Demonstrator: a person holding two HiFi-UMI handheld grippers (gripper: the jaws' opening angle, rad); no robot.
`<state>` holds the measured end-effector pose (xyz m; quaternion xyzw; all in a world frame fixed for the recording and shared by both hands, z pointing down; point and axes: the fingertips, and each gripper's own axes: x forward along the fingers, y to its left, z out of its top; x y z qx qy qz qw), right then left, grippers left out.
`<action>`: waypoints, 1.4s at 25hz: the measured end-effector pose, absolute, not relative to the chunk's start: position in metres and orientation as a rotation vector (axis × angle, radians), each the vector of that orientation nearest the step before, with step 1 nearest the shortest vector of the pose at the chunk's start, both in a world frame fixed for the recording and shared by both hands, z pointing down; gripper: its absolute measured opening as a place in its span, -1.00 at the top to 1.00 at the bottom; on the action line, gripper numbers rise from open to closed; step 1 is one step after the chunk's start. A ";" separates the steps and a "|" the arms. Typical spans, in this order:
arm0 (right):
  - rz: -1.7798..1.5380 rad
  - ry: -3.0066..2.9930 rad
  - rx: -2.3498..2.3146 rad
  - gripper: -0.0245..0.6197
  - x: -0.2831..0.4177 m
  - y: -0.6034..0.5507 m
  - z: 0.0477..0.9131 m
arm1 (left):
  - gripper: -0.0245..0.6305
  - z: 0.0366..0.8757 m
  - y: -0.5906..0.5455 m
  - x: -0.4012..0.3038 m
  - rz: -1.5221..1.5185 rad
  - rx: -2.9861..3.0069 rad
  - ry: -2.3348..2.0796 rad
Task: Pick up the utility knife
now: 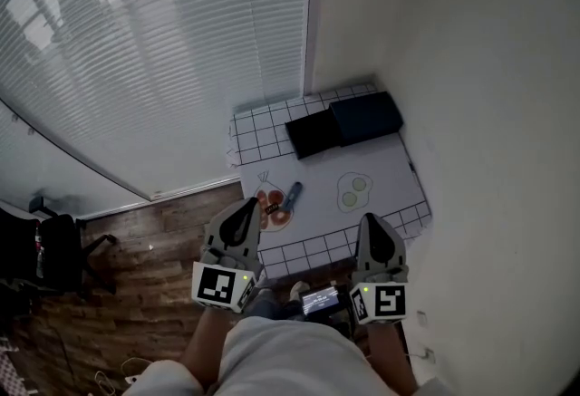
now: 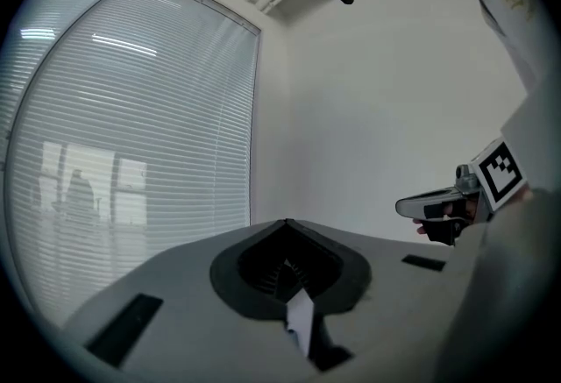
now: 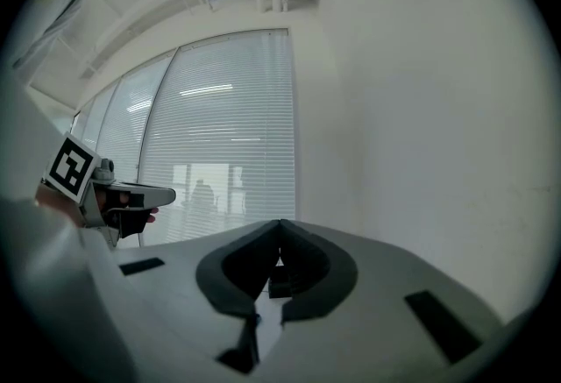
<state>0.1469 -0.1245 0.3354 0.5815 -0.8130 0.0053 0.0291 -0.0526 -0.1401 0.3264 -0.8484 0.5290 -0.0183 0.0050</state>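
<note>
The utility knife (image 1: 292,197), blue-handled, lies on the small white table (image 1: 385,163) near its front left, next to a red and orange object (image 1: 274,207). My left gripper (image 1: 248,205) hovers level at the table's front left edge, its tip close to that red object, jaws shut and empty. At the front right edge my right gripper (image 1: 371,221) is also shut and empty. In the left gripper view the closed jaws (image 2: 287,222) point at blinds and wall, with the right gripper (image 2: 422,206) beside them. The right gripper view shows its joined jaws (image 3: 280,222) and the left gripper (image 3: 145,195). Neither gripper view shows the knife.
Two black boxes (image 1: 344,124) sit at the table's far end, on a grid-patterned cloth (image 1: 258,133). Green circles (image 1: 353,190) are printed on the mat. Window blinds (image 1: 154,50) stand to the left, a white wall (image 1: 471,68) to the right, and a black chair (image 1: 54,249) on the wooden floor.
</note>
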 end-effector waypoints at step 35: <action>0.142 -2.286 1.824 0.90 0.151 -0.218 0.446 | 0.90 0.514 -0.237 -0.064 -0.434 -2.854 1.639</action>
